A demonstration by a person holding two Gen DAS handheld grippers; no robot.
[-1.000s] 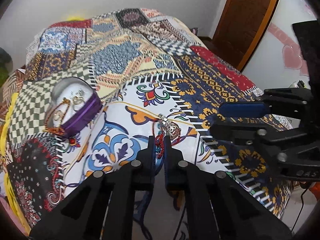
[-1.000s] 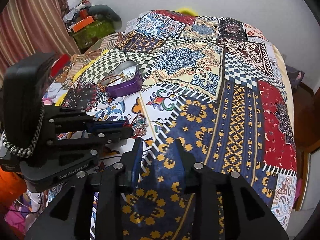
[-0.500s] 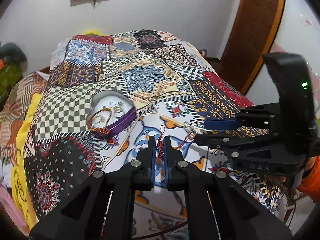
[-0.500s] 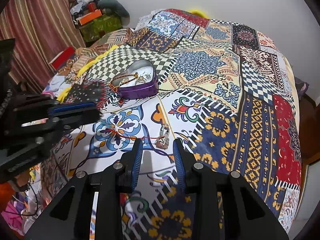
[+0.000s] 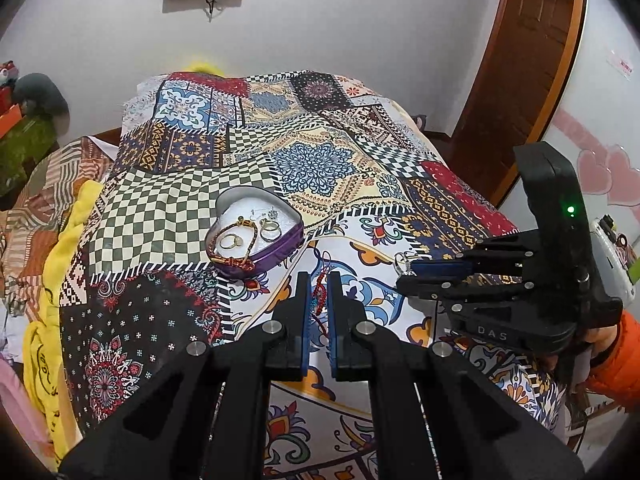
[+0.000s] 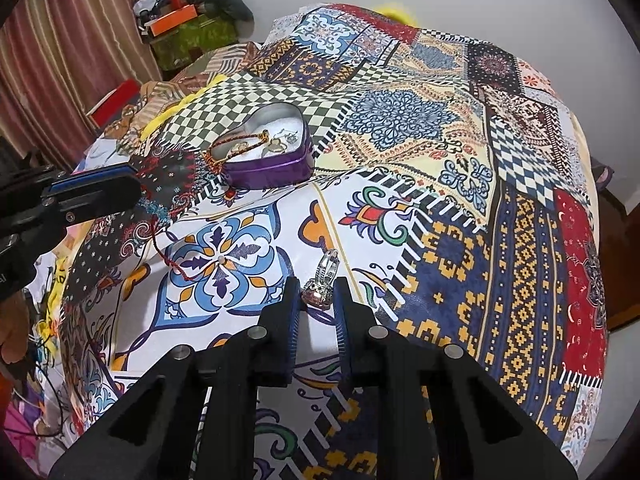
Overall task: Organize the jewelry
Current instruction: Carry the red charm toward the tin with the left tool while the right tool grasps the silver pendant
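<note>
A purple heart-shaped tin (image 5: 256, 236) sits on the patterned bedspread, holding gold rings and a gold bracelet; it also shows in the right wrist view (image 6: 268, 160). My left gripper (image 5: 319, 280) is shut on a red cord bracelet (image 5: 320, 294), lifted just right of the tin; the cord (image 6: 160, 236) hangs from it in the right wrist view. My right gripper (image 6: 316, 284) is shut on a silver ring with a stone (image 6: 322, 280), held above the white floral patch. The ring (image 5: 402, 266) shows at the right gripper's tips in the left wrist view.
The patchwork bedspread (image 6: 460, 240) covers the whole bed. A yellow blanket (image 5: 60, 280) lies along the left edge. Boxes and clutter (image 6: 180, 20) stand by the curtain at far left. A wooden door (image 5: 520, 60) is at the right.
Both grippers have lifted off the bedspread and pulled back. The left has carried the red cord up, and the right has closed on the silver ring and raised it.
</note>
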